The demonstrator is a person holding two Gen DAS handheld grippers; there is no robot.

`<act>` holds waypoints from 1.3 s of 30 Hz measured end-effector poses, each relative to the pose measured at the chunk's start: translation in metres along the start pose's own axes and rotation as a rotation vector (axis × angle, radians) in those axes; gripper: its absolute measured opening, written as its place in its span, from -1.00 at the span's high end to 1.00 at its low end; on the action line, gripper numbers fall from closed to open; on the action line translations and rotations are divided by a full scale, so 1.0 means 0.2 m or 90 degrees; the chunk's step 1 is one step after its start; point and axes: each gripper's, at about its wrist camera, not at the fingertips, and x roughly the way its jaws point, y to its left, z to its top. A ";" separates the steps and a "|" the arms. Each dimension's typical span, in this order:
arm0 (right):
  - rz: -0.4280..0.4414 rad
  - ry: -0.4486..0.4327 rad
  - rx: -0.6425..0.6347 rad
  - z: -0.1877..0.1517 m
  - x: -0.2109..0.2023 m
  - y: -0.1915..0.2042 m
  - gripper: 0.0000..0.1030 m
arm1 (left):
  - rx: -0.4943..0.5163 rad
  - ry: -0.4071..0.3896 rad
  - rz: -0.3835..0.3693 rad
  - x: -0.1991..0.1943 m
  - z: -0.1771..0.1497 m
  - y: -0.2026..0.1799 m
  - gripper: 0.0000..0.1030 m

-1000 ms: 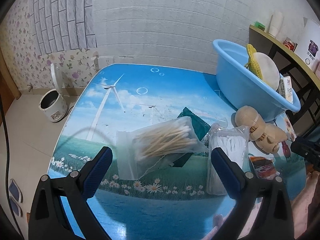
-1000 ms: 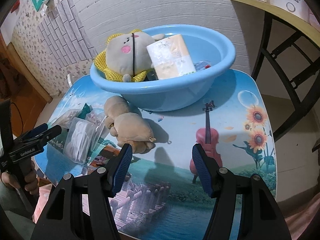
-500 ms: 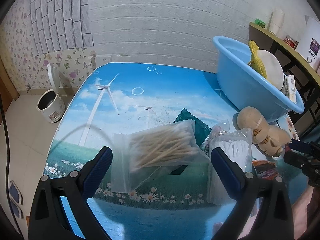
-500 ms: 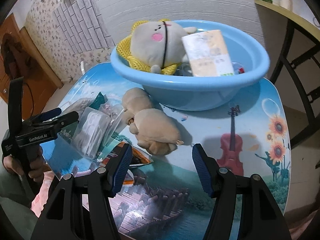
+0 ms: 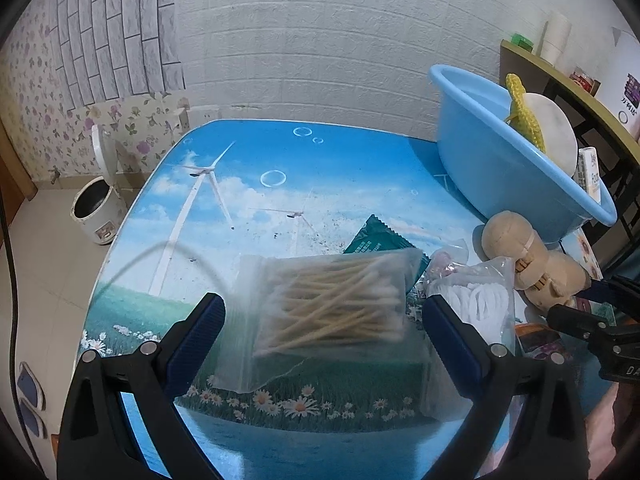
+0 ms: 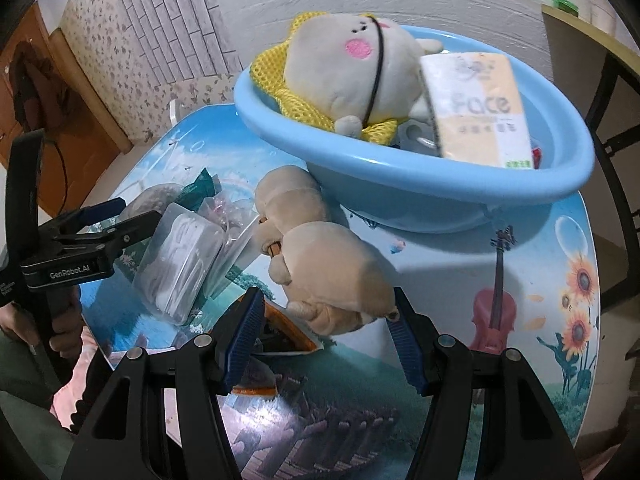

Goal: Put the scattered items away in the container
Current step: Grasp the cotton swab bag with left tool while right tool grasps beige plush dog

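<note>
The right tongs (image 6: 326, 332) stand apart around the tan plush toy (image 6: 320, 264), which lies on the desk (image 6: 520, 280) just beside the blue basin (image 6: 400, 184), ready to close for the short lift in. The left tongs (image 5: 322, 336) also gape, framing the bag of cotton swabs (image 5: 328, 312); whether either pair touches anything is unclear.
</note>
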 end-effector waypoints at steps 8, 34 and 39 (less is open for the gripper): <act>0.010 0.014 -0.005 0.01 0.05 0.00 -0.12 | -0.001 0.006 -0.015 0.03 0.01 0.00 -0.83; 0.019 0.001 -0.015 -0.04 -0.03 -0.07 0.16 | 0.002 -0.025 -0.039 -0.01 0.02 -0.01 -0.26; 0.013 -0.003 -0.002 -0.08 -0.05 -0.07 0.16 | -0.002 -0.027 -0.034 -0.04 0.01 0.00 -0.20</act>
